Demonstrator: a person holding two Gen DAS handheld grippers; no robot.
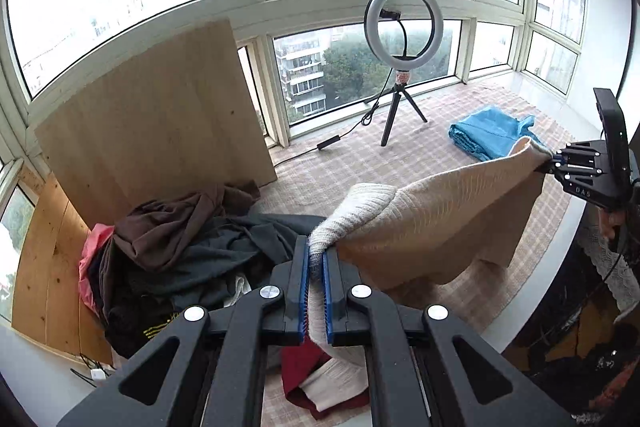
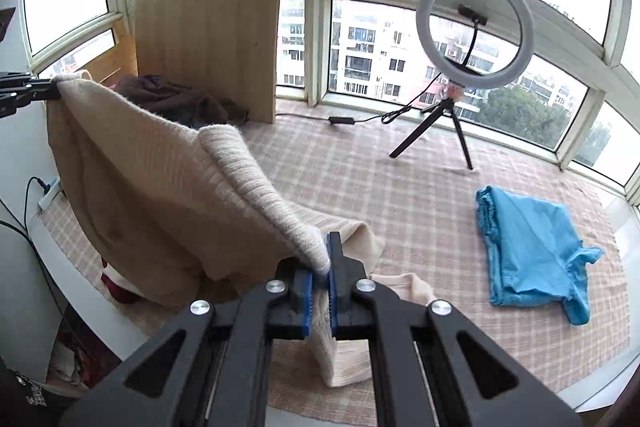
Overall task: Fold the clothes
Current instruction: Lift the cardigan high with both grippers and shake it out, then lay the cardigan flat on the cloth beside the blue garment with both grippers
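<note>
From the left wrist, the left gripper [image 1: 316, 263] pinches the beige sweater [image 1: 432, 223], lifted over the checked cloth [image 1: 340, 163]. The right gripper [image 1: 554, 161] (marked "DAS") bites its far corner. A heap of clothes [image 1: 180, 247] sits nearby.

From the right wrist, the right gripper [image 2: 320, 279] squeezes the sweater [image 2: 152, 195]; a blue garment [image 2: 532, 251] lies flat.

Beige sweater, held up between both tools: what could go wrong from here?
1. The left tool and right tool each pinch only an edge of the beige sweater; the heavy knit sags between them and might slip out.
2. Its lower part trails over the checked mat and could bunch when laid down.
3. The pile of dark clothes sits close by the left side; a swing might snag it.
</note>
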